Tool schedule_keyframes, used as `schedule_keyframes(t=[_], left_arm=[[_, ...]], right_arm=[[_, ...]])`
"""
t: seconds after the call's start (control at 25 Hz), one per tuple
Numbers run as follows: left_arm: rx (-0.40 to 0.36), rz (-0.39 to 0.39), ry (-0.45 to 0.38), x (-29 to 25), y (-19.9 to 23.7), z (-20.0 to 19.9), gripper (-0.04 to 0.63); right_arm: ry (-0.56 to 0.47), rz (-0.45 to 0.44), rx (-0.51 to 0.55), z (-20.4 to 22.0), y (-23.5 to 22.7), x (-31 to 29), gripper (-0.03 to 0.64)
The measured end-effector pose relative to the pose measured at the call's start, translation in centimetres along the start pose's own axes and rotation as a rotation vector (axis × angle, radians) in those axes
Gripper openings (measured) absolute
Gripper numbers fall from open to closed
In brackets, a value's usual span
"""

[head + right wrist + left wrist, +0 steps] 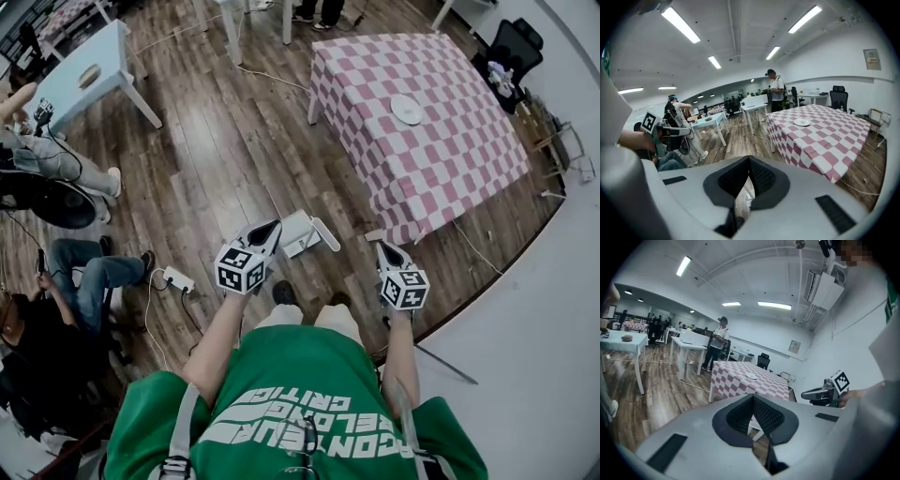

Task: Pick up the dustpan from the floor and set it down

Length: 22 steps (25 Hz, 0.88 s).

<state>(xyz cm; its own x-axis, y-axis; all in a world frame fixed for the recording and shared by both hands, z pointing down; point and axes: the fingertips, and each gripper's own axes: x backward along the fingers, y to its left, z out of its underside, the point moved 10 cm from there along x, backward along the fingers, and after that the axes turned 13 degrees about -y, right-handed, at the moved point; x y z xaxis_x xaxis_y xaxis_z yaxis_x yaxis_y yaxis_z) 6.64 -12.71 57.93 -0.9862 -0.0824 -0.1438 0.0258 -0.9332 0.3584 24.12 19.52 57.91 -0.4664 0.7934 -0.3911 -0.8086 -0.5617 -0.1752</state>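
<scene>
The white dustpan [300, 232] lies on the wooden floor just ahead of the person's feet, with its handle [326, 234] pointing right. My left gripper [273, 227] hovers beside its left edge, jaws shut and empty. The pads meet at the tip in the left gripper view [753, 398], and a white piece shows through the gap below them. My right gripper [383, 247] is to the dustpan's right, apart from it, by the corner of the checked table. It is shut with nothing held [749, 160].
A table with a pink checked cloth [450, 159] and a white plate [406, 109] stands at right. A light-blue table [89, 75] is at far left. People sit at left, and one stands by the tables farther back. A power strip [178, 278] and cables lie on the floor.
</scene>
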Motion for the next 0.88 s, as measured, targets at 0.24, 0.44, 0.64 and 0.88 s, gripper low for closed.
schedule_keyframes(t=[0.24,0.44,0.64,0.88], left_arm=[[0.022,-0.152,-0.065,2.5,1.1,-0.1,0.003],[0.030,-0.298,-0.116,2.8,0.8,-0.1,0.003],[0.042,-0.404,-0.138,2.3,-0.8,0.2,0.003],[0.050,-0.491,-0.152,0.8,-2.4,0.7,0.003]], right_arm=[[0.021,-0.158,0.074,-2.3,0.6,-5.7,0.008],[0.049,-0.312,0.151,-4.4,0.0,-10.6,0.008],[0.060,-0.419,0.186,-6.6,-1.1,-13.6,0.008],[0.090,-0.533,0.226,-7.1,-1.7,-16.0,0.008]])
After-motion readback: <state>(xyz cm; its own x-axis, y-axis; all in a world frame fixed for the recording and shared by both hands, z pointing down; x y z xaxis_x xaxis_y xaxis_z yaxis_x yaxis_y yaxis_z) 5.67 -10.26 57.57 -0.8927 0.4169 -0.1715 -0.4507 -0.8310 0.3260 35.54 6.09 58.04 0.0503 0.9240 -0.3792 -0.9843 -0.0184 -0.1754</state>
